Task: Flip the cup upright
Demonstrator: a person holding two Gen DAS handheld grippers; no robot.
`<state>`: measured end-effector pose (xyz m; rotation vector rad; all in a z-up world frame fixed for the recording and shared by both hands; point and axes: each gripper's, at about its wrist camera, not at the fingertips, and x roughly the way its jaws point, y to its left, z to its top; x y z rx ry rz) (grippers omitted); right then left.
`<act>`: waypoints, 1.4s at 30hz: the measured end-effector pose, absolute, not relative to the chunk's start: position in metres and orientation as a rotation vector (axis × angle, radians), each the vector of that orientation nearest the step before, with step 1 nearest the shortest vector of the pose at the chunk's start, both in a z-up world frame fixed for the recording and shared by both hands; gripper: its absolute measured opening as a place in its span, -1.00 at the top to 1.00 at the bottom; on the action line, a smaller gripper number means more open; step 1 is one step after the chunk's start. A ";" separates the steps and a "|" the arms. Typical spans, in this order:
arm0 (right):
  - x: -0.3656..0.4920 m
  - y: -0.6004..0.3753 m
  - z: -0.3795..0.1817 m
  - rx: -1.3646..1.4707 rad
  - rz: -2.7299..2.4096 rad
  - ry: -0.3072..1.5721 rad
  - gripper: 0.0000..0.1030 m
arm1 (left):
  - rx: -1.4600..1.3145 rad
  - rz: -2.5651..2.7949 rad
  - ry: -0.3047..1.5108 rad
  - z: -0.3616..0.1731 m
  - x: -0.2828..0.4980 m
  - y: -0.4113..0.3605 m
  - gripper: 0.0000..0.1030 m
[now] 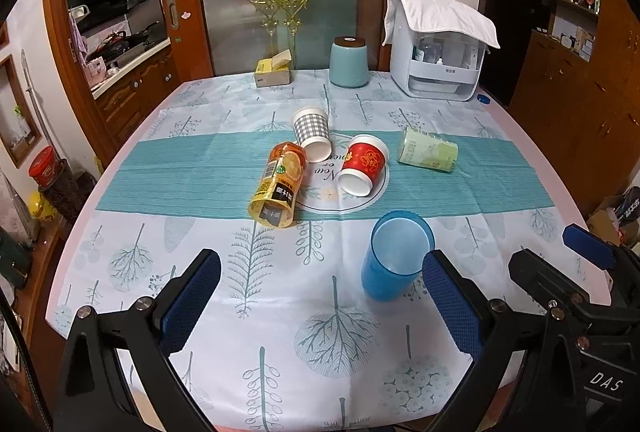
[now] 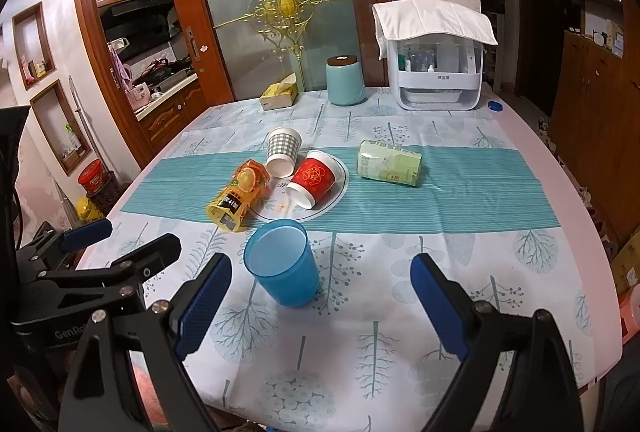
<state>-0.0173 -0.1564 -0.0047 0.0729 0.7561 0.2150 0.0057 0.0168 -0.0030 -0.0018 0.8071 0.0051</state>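
Observation:
A blue plastic cup [image 1: 394,256] stands upright, mouth up, on the tablecloth; it also shows in the right wrist view [image 2: 284,266]. Several cups lie on their sides on the teal runner: an orange cup [image 1: 278,183], a grey checked cup [image 1: 312,133], a red cup [image 1: 362,164] and a pale green cup [image 1: 427,150]. My left gripper [image 1: 320,298] is open and empty, its right finger just beside the blue cup. My right gripper [image 2: 320,298] is open and empty, the blue cup near its left finger.
At the table's far edge stand a teal jar [image 1: 349,61], a yellow tissue box [image 1: 273,71] and a white appliance under a cloth [image 1: 438,51]. A blue bottle cap [image 1: 483,98] lies at the far right. Wooden cabinets flank the table.

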 end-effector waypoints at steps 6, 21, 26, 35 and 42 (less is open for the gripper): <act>-0.017 -0.153 -0.003 0.072 0.207 0.762 -0.78 | -0.003 0.009 0.805 0.000 0.008 0.016 -0.94; -0.016 -0.152 0.000 0.068 0.194 0.774 -0.78 | -0.004 0.022 0.825 0.002 0.009 0.019 -0.94; -0.016 -0.152 0.000 0.071 0.192 0.782 -0.78 | -0.004 0.023 0.831 0.001 0.009 0.020 -0.94; -0.016 -0.152 -0.001 0.073 0.192 0.788 -0.78 | -0.004 0.025 0.841 -0.001 0.008 0.019 -0.94; -0.016 -0.153 -0.003 0.076 0.193 0.791 -0.78 | -0.004 0.027 0.846 -0.001 0.009 0.018 -0.94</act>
